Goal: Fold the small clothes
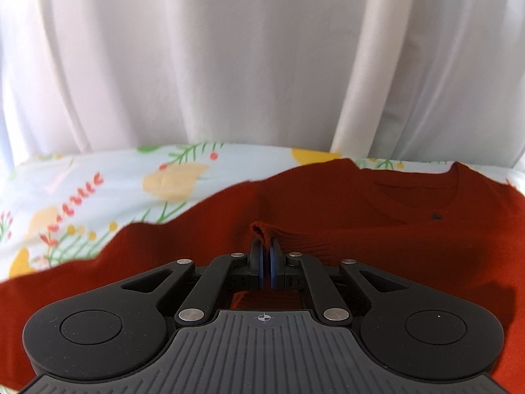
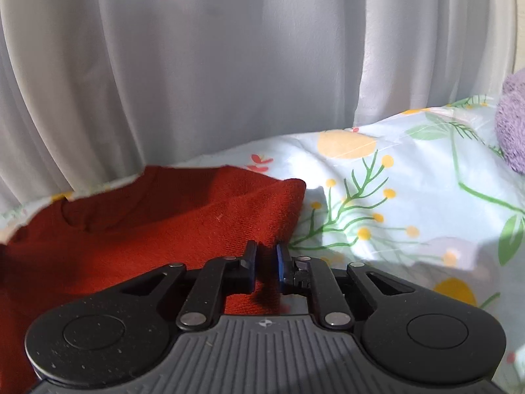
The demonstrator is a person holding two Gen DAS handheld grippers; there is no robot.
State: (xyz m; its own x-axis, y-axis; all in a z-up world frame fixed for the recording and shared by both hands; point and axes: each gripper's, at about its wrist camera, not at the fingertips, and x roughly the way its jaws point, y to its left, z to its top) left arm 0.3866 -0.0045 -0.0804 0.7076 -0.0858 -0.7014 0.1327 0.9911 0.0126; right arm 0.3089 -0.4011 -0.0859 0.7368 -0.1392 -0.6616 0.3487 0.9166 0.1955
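A red knit sweater [image 1: 344,203] lies spread on a floral bedsheet [image 1: 98,190], its neckline toward the curtain. My left gripper [image 1: 266,251] is shut on a ribbed cuff of the sweater [image 1: 262,229], which bunches up just above the blue pads. In the right wrist view the sweater [image 2: 164,216] fills the left half and its folded right edge runs down to my right gripper [image 2: 266,256]. That gripper's jaws stand a narrow gap apart at this edge, with red cloth filling the gap between the pads.
A white curtain [image 1: 262,59] hangs close behind the bed. The floral sheet [image 2: 410,203] stretches away right of the sweater. A fuzzy purple thing [image 2: 512,124] sits at the far right edge.
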